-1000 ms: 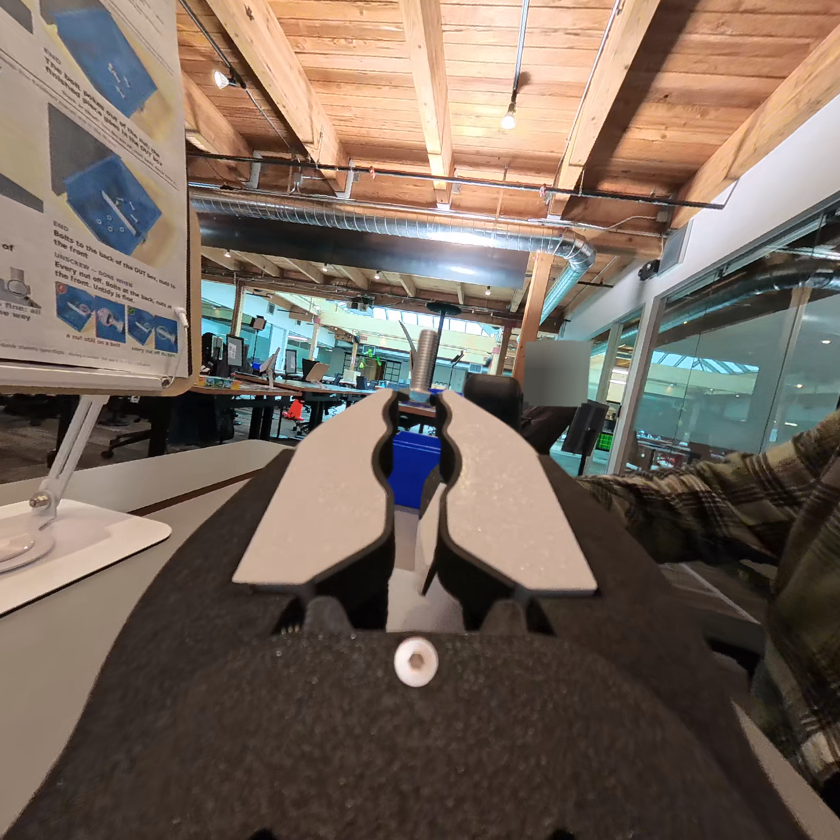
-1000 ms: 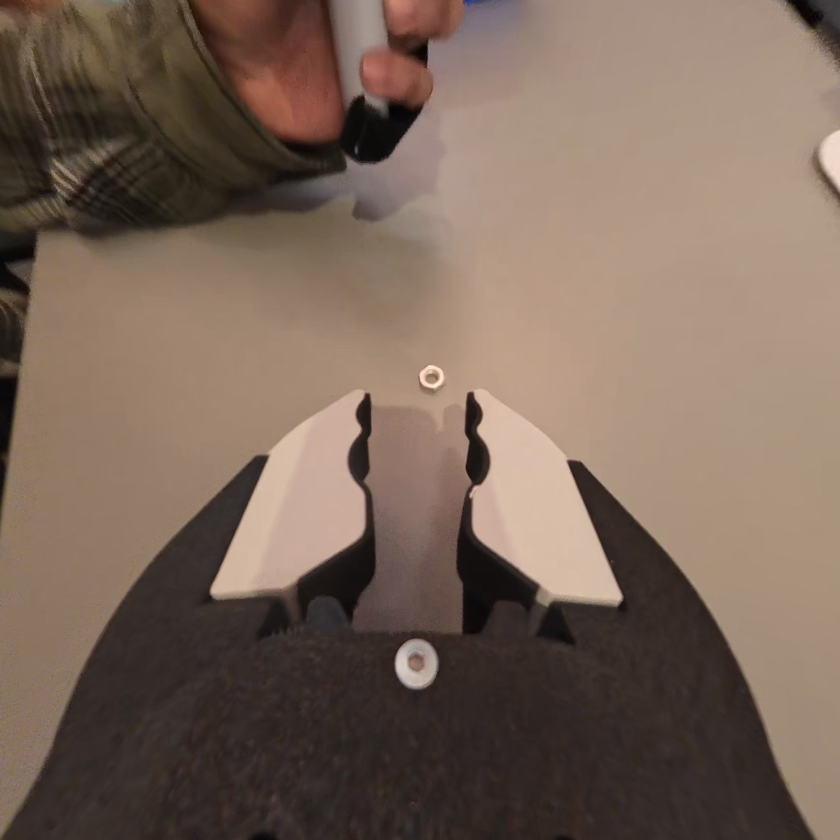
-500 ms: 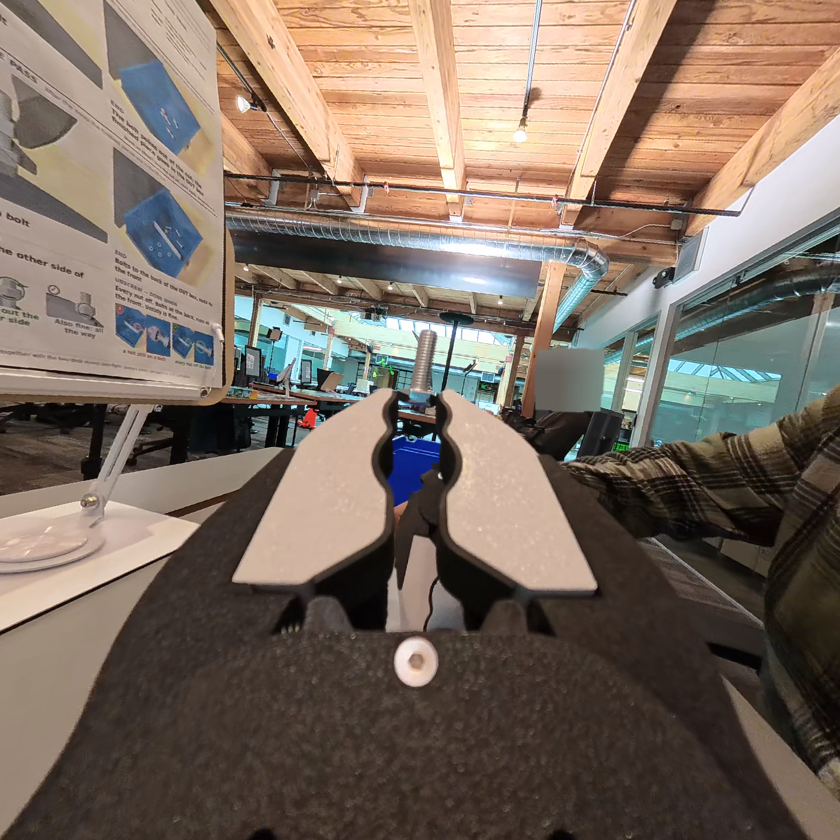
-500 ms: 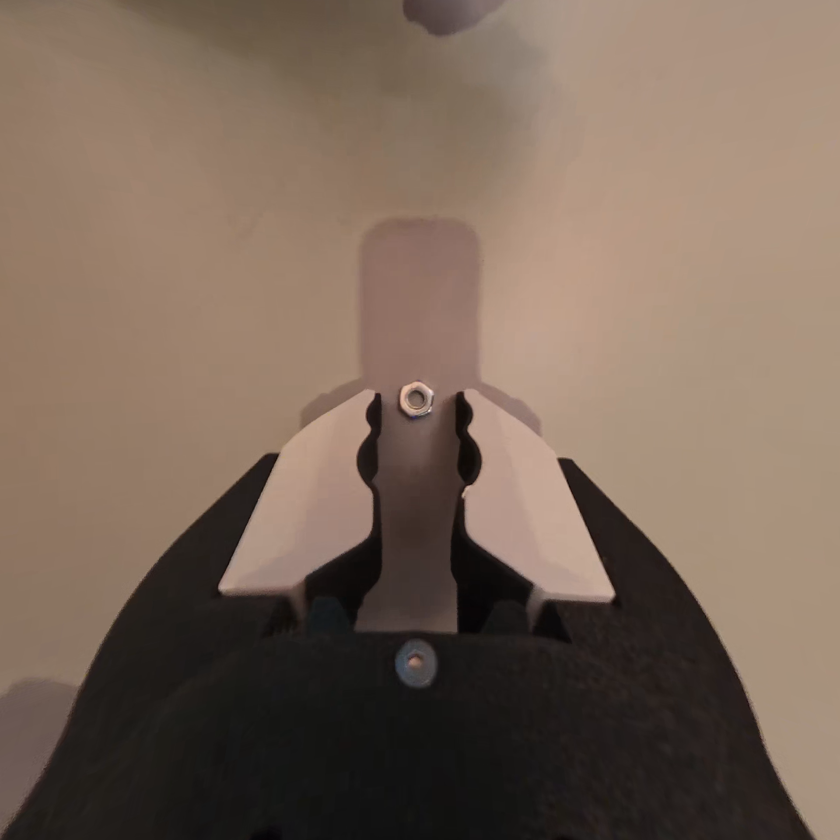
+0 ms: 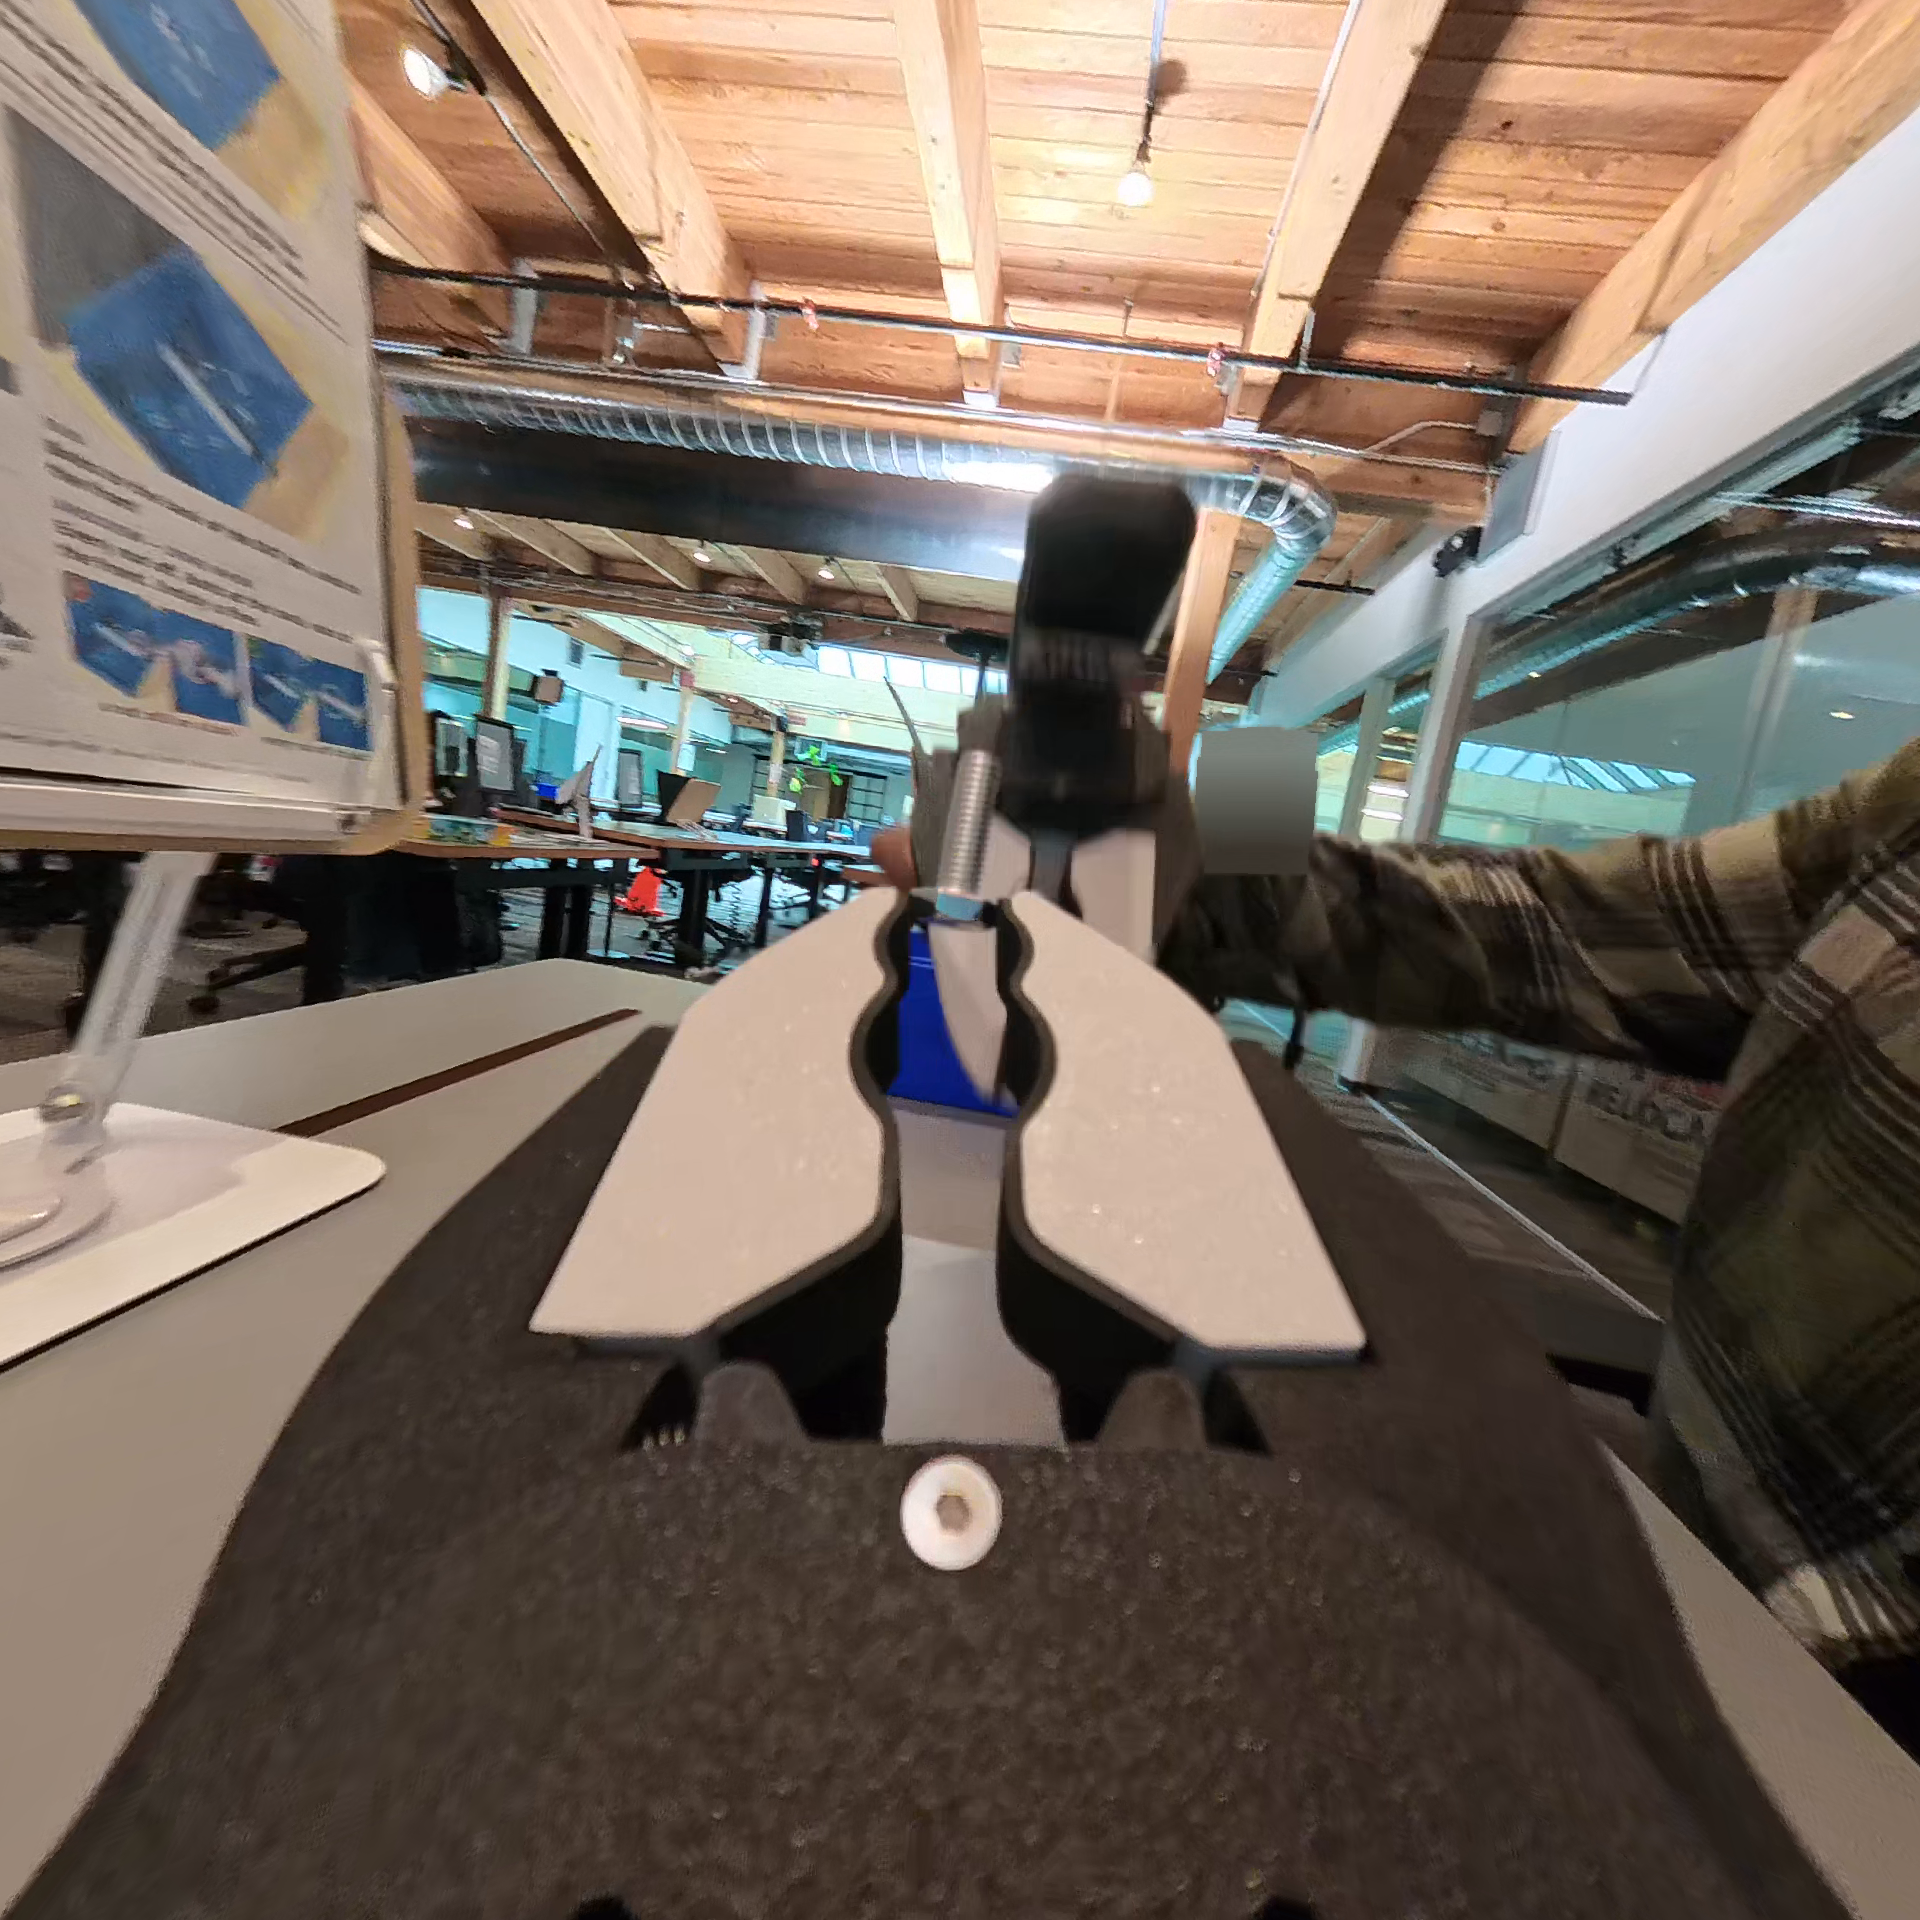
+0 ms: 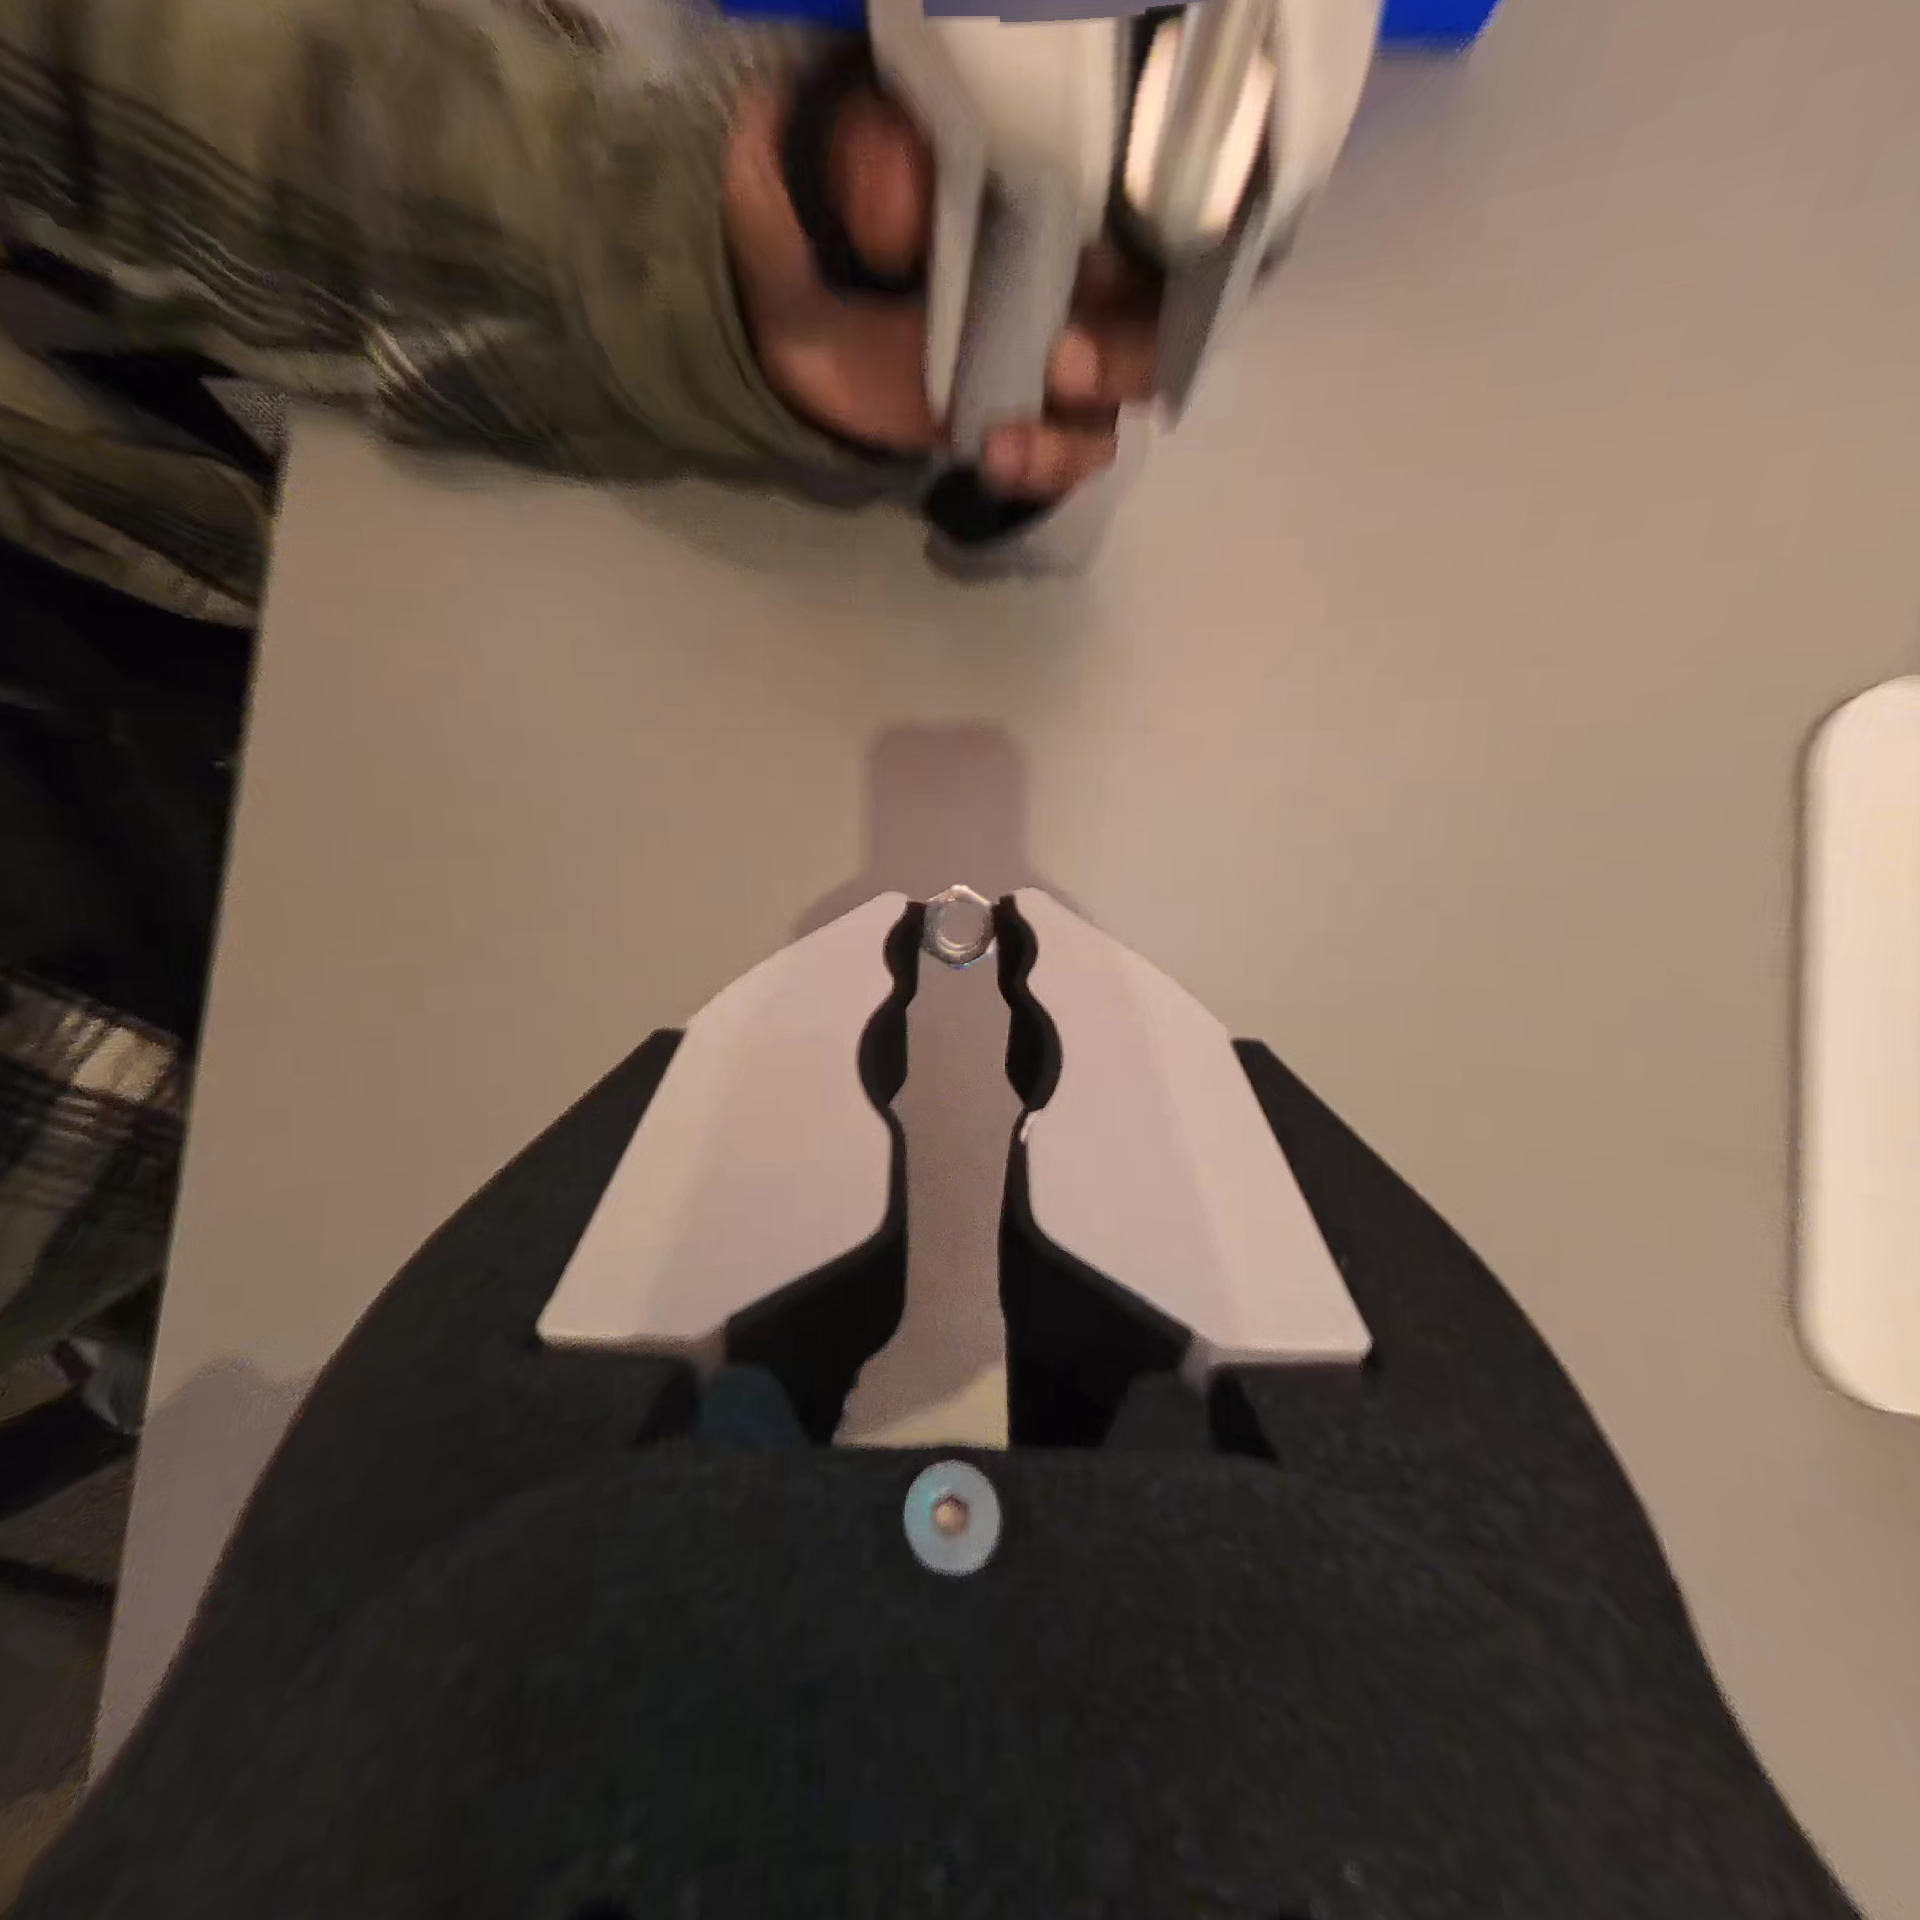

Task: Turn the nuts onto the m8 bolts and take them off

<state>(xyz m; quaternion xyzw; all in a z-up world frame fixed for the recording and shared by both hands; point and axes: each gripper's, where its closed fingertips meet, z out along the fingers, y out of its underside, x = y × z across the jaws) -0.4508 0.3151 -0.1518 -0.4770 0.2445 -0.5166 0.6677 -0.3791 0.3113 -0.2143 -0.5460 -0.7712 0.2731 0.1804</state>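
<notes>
The flat grey table fills the right wrist view, and a white stand base lies at its right edge. A printed instruction sheet on a white stand stands at the left in the left wrist view.

The left gripper has its fingers narrow, closed on the hexagonal head of the silver threaded M8 bolt, which points up.

The right gripper has changed most. One second ago its fingers were wide and the small silver hexagonal nut lay on the table just past the tips. Now the fingers are narrow and pinch the nut between the tips, and the view has pulled back from the table since half a second ago. In the left wrist view the right gripper now appears just beside the bolt, blurred.

So the picking of the nut seems done, and the next step is probably to set it on the bolt's tip and turn. The thread start may be difficult, because the nut is held only at the tips.
</notes>
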